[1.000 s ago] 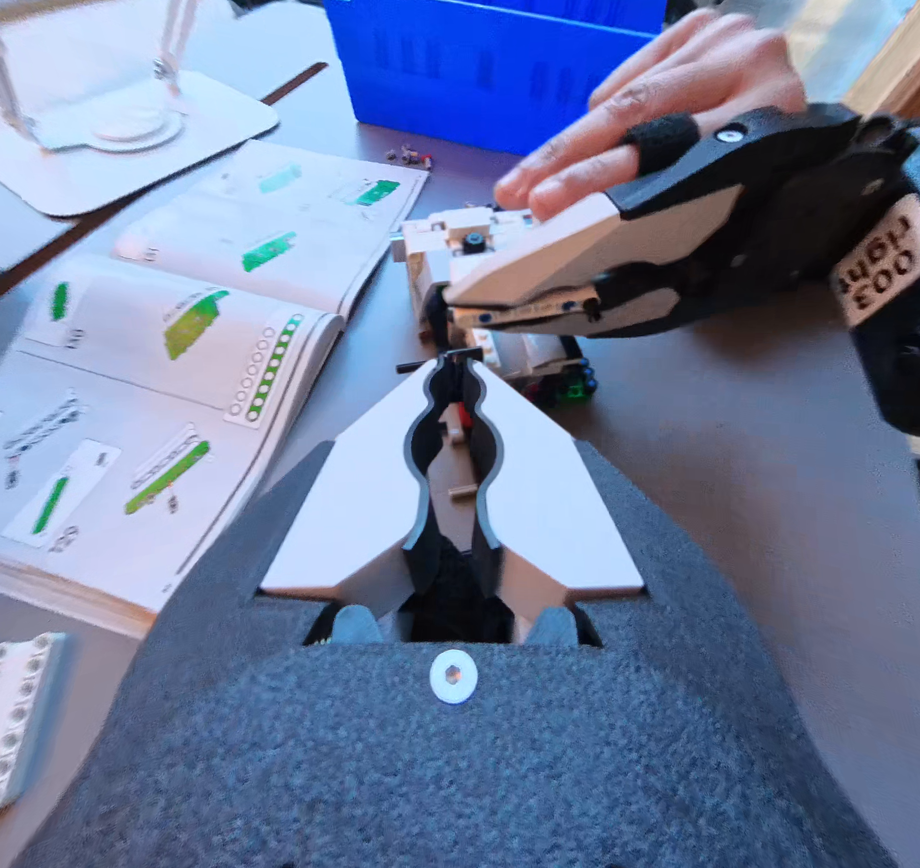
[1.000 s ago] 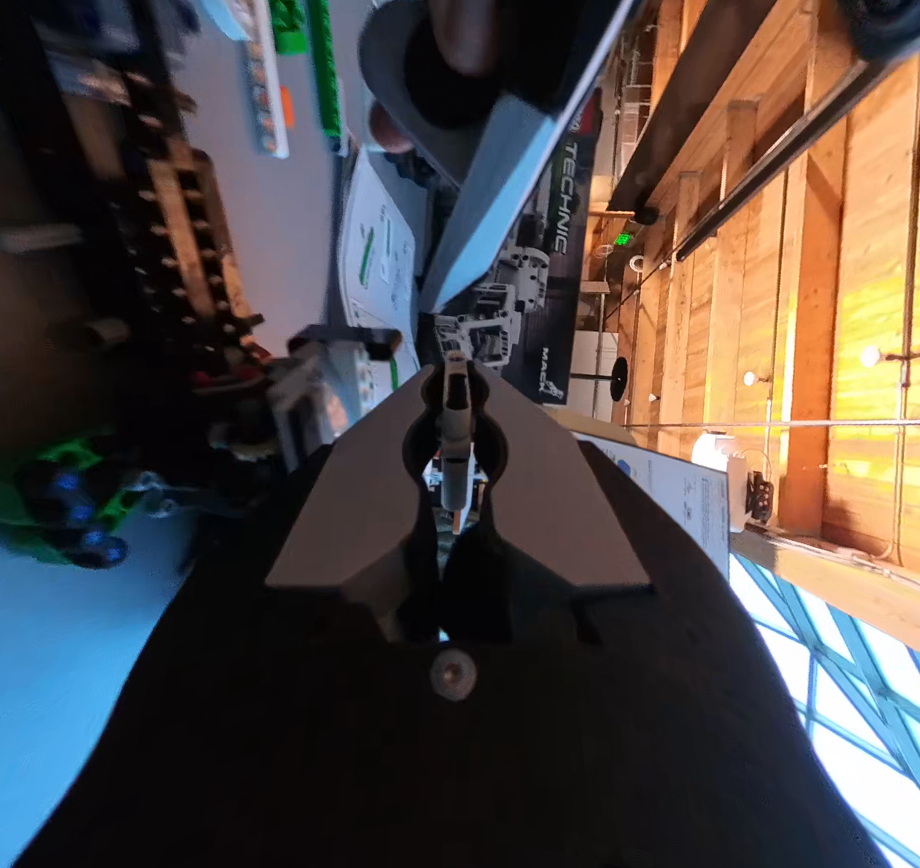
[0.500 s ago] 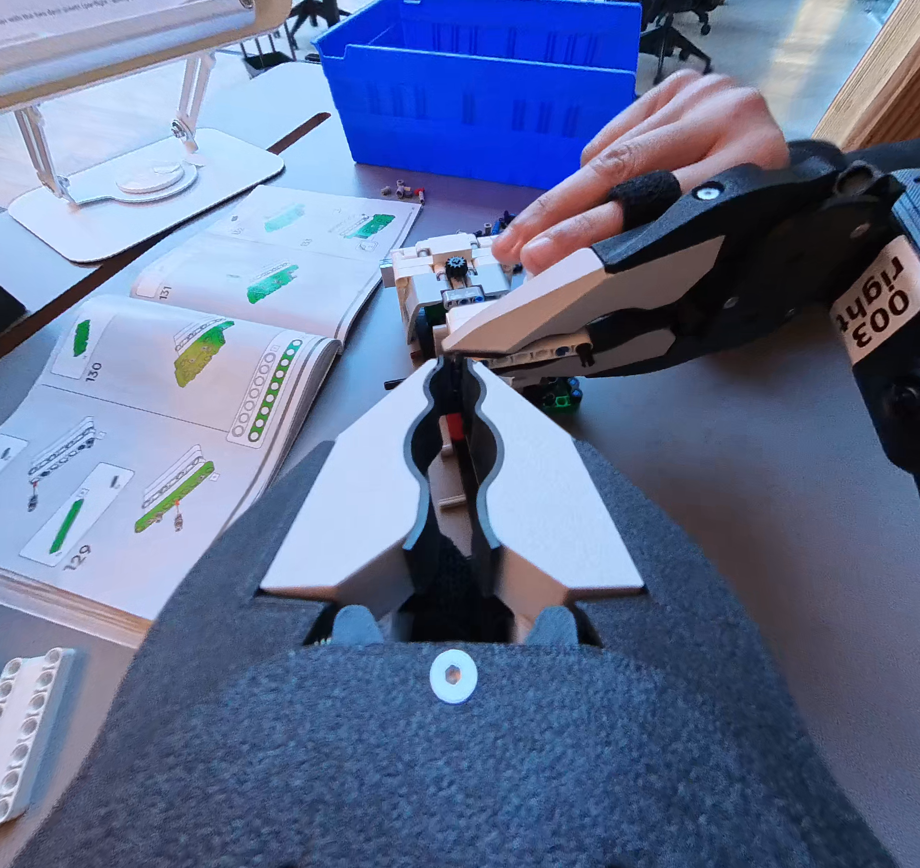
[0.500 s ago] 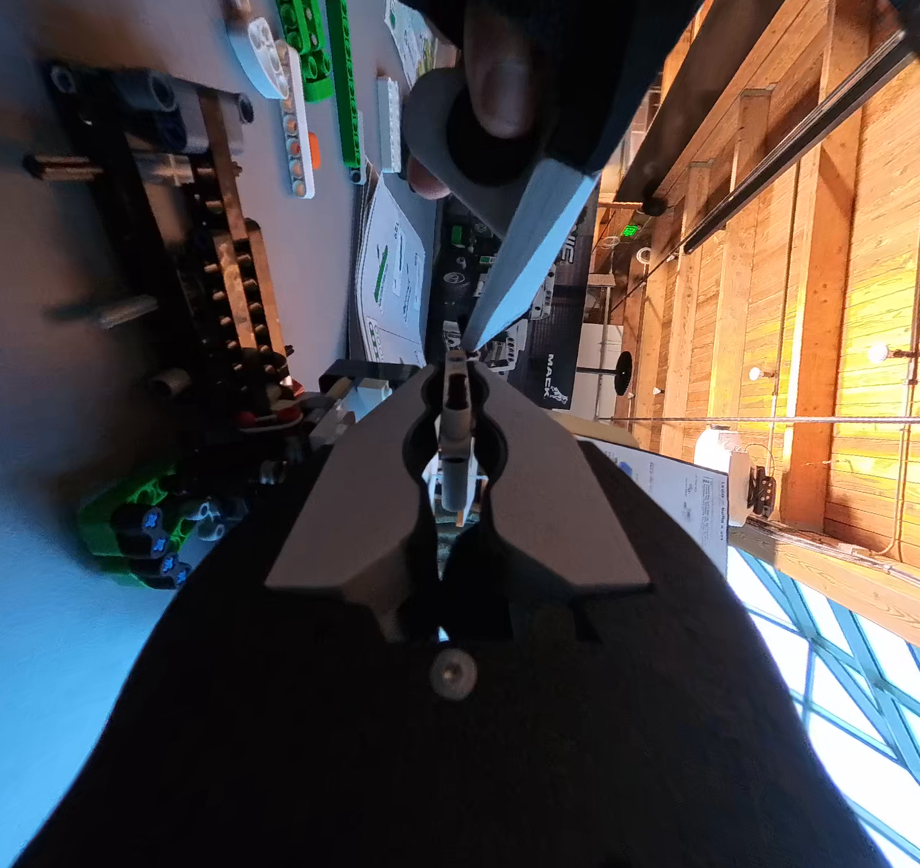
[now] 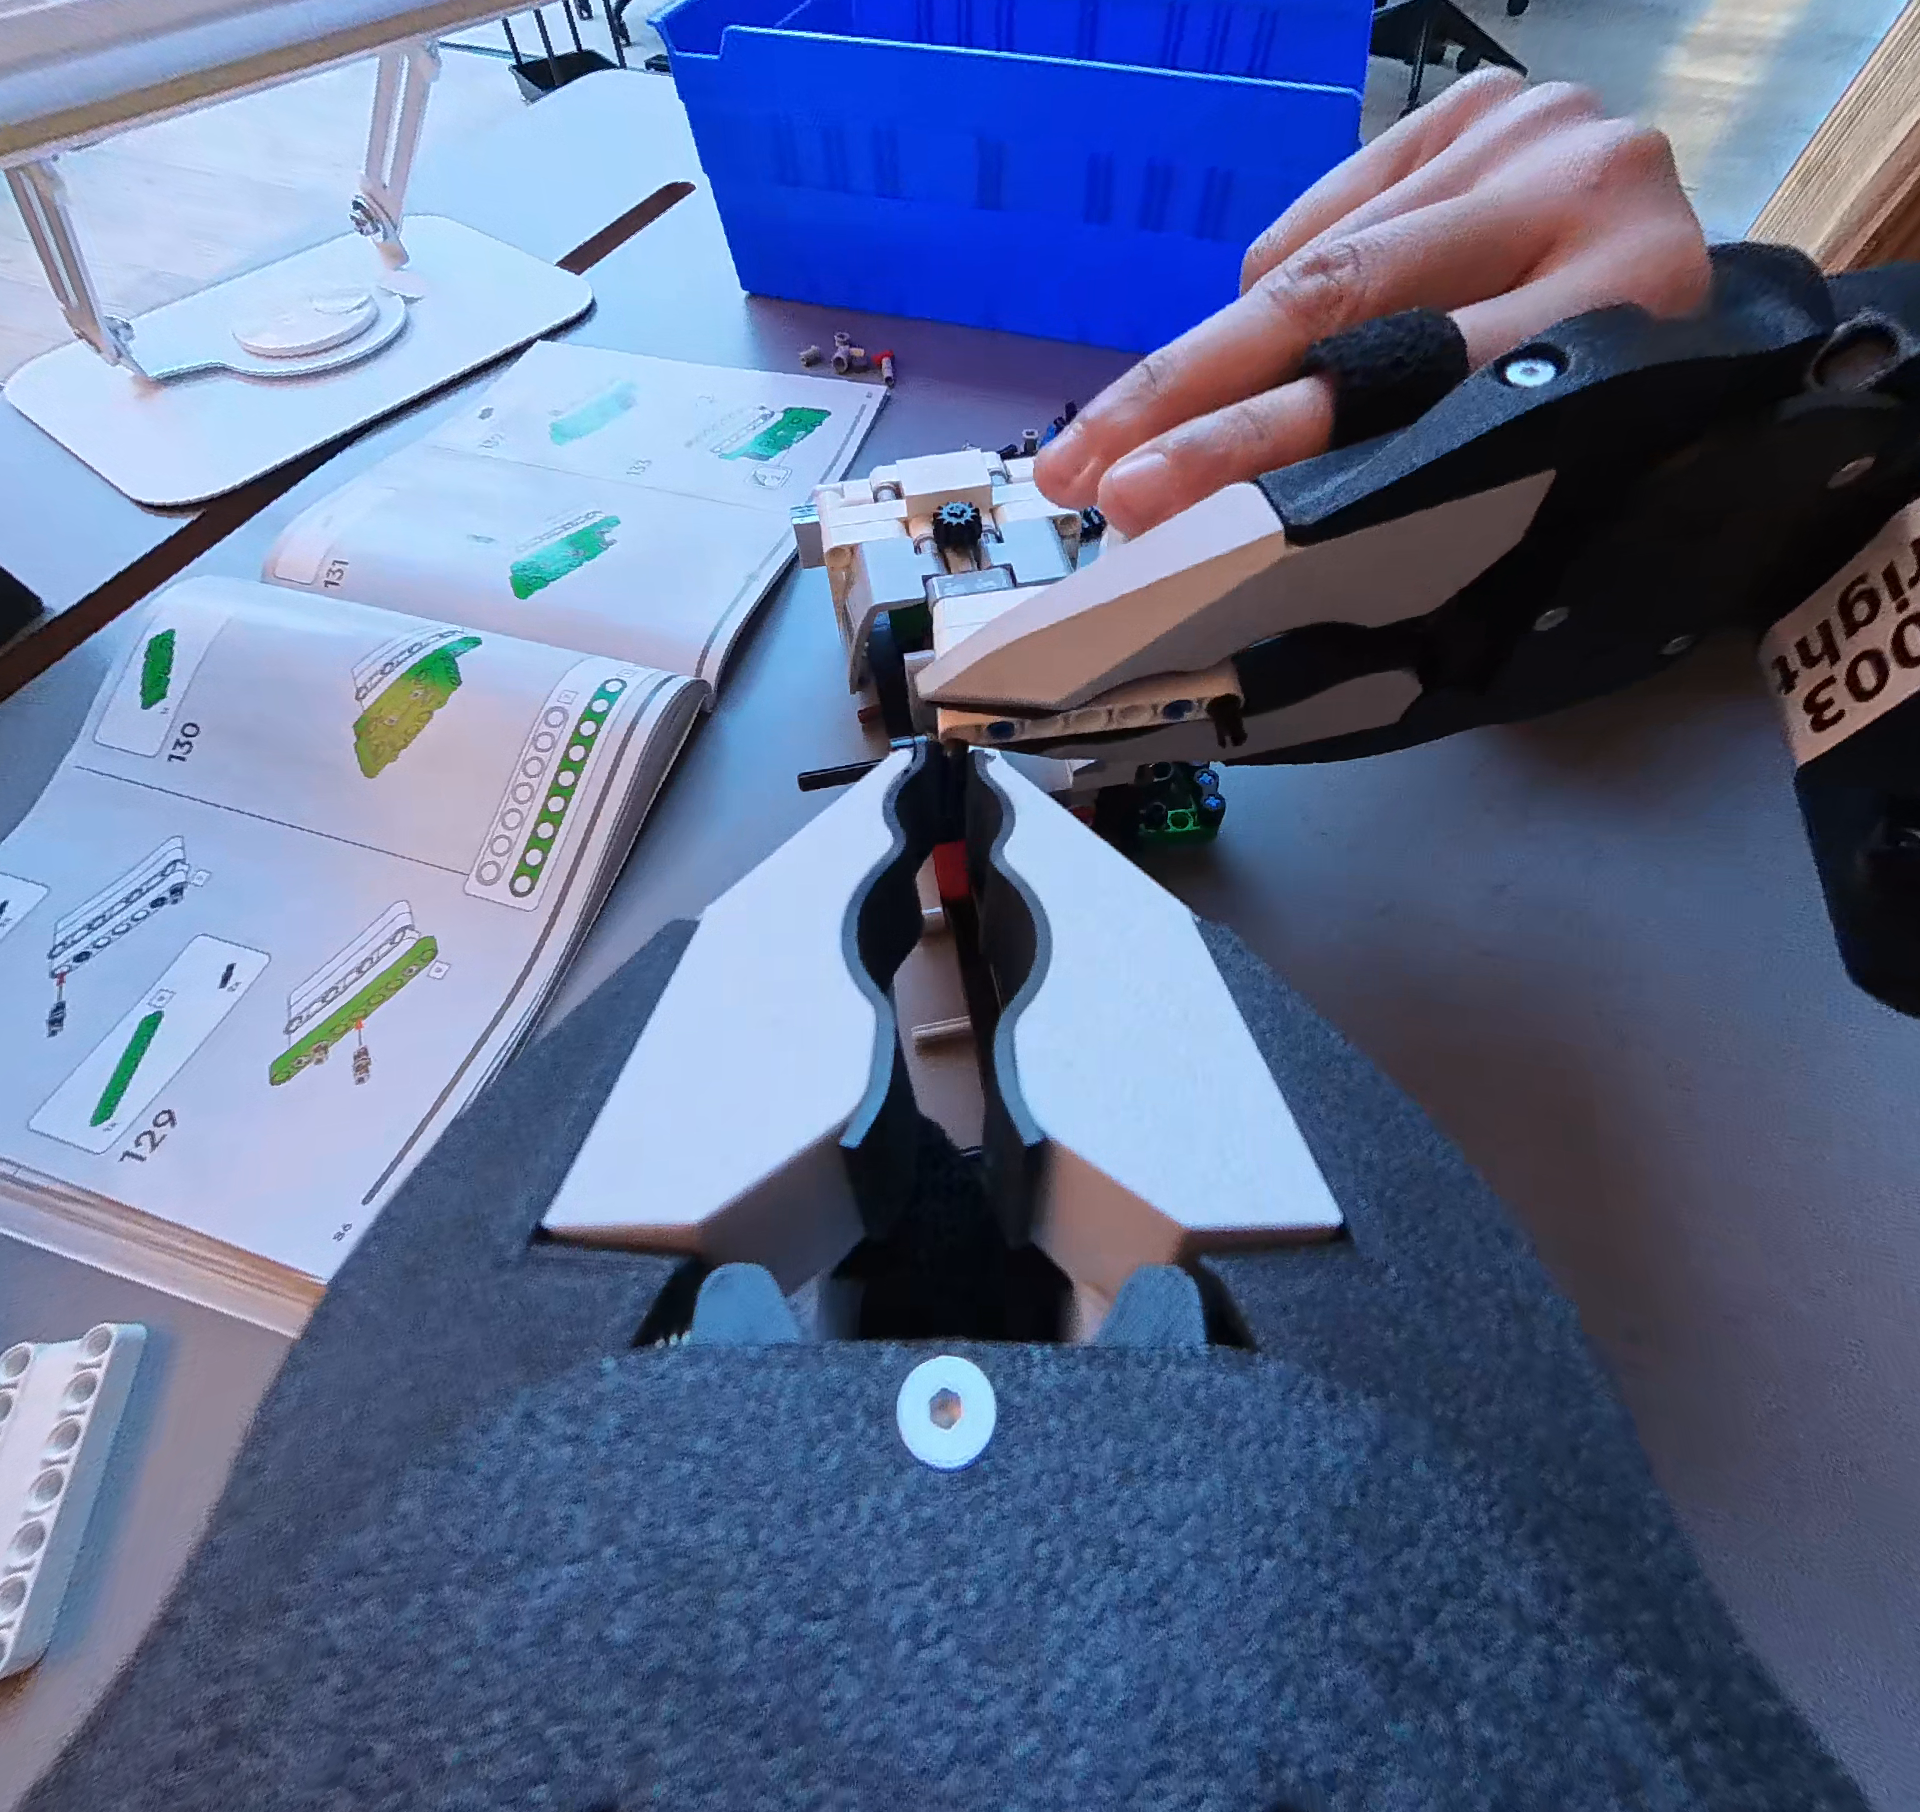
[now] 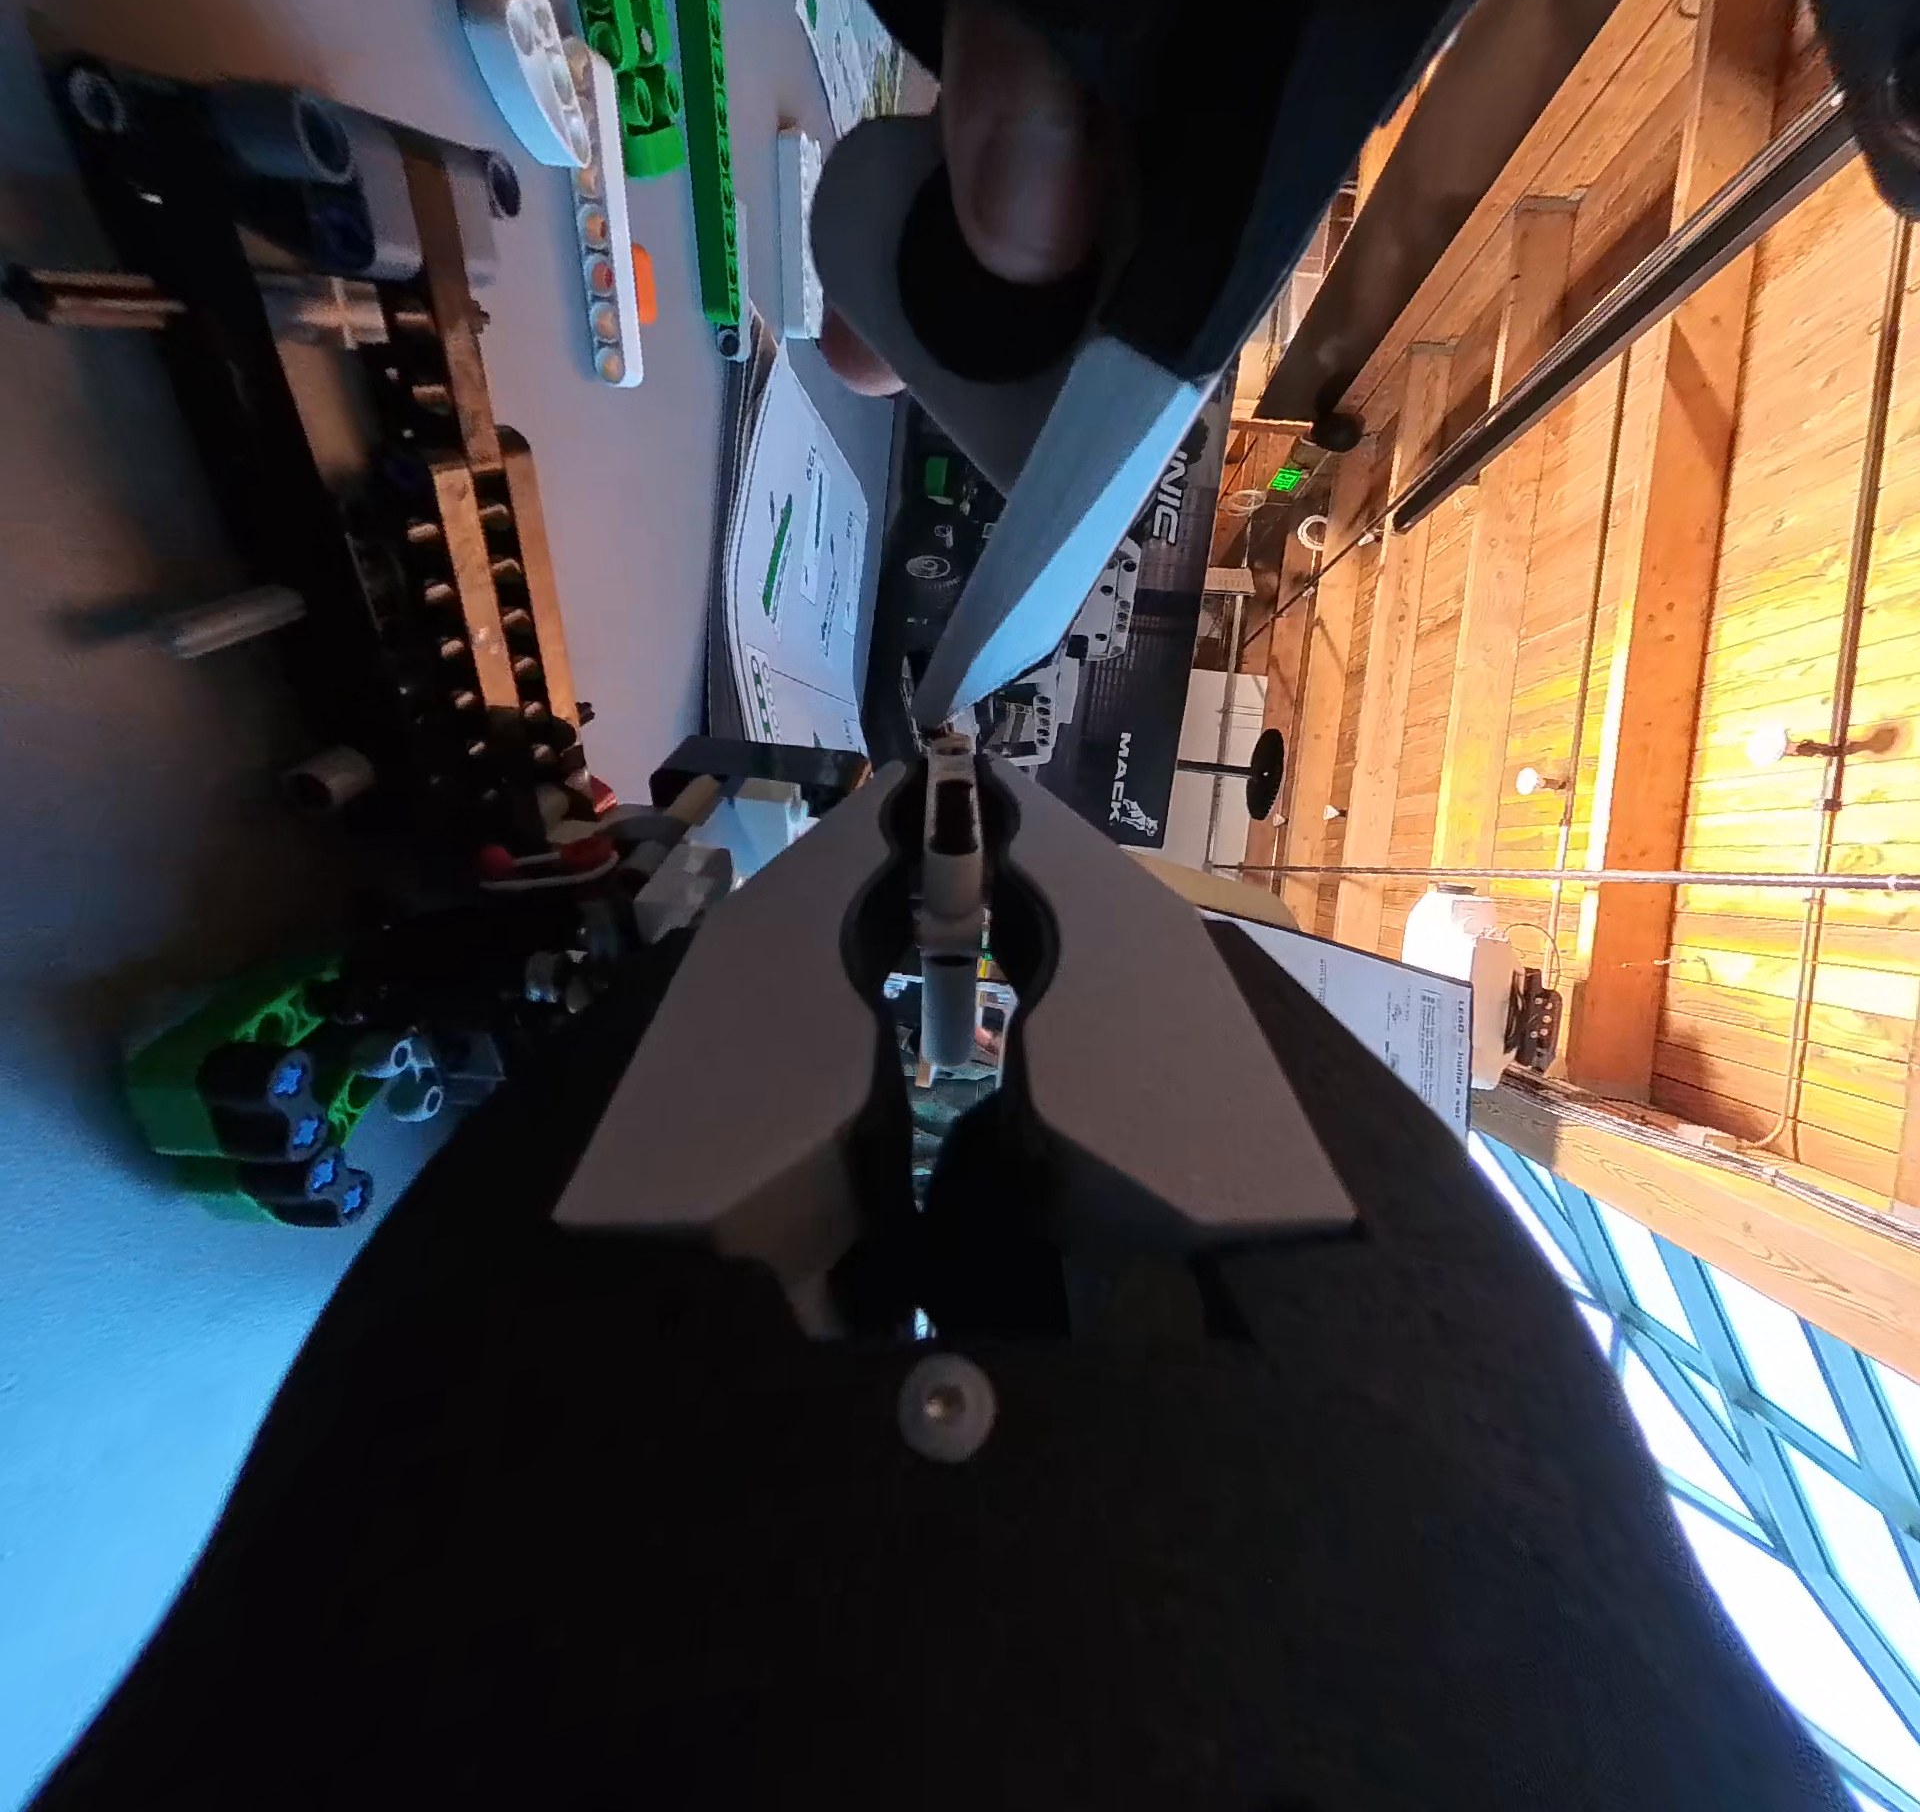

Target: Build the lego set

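Note:
A part-built white, grey and black lego model (image 5: 935,557) stands on the dark table; the right wrist view shows its long black chassis (image 6: 457,536). My left gripper (image 5: 940,760) is shut on a thin black lego piece (image 5: 852,775) that sticks out to the left at the tips. My right gripper (image 6: 951,760) is rolled on its side and shut on a white beam (image 6: 948,889). The left wrist view shows it (image 5: 1091,718) coming in from the right just above the left tips. The left gripper's finger (image 6: 1039,567) meets the beam's end.
An open instruction booklet (image 5: 395,775) lies left of the model, a blue bin (image 5: 1018,173) behind it, a metal stand (image 5: 260,328) far left. Green beams (image 6: 665,69) and a white beam (image 6: 608,235) lie beyond the chassis. A white part (image 5: 52,1471) lies near left. Left and right tips are no more than a few centimetres apart.
The two grippers have come together: the left tips now meet the end of the white beam. The left view has drawn back and up a little from the model.

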{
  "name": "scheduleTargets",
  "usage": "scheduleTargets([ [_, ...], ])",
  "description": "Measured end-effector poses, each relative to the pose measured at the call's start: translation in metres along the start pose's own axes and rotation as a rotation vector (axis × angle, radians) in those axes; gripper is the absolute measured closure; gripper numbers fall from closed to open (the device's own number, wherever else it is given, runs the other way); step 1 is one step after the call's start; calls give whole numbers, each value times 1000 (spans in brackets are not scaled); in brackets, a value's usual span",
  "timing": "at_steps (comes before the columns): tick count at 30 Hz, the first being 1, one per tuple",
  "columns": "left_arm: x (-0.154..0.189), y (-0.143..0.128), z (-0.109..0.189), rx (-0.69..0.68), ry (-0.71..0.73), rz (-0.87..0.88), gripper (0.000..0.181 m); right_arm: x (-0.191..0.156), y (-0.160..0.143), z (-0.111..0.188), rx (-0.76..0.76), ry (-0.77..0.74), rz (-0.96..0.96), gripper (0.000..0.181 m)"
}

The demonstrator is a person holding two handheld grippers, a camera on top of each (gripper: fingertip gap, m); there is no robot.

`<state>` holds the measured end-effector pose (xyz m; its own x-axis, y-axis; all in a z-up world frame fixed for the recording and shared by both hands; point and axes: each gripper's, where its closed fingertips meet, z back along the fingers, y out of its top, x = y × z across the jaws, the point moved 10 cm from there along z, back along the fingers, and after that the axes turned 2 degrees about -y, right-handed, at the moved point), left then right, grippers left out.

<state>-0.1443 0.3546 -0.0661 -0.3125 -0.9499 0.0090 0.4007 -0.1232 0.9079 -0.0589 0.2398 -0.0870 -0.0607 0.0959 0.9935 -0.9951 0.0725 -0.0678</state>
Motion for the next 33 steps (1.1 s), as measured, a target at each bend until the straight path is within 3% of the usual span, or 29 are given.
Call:
scheduleTargets([
  [33, 5, 2, 0, -9, 26, -29, 178, -4, -2, -1, -8, 12, 30, 175],
])
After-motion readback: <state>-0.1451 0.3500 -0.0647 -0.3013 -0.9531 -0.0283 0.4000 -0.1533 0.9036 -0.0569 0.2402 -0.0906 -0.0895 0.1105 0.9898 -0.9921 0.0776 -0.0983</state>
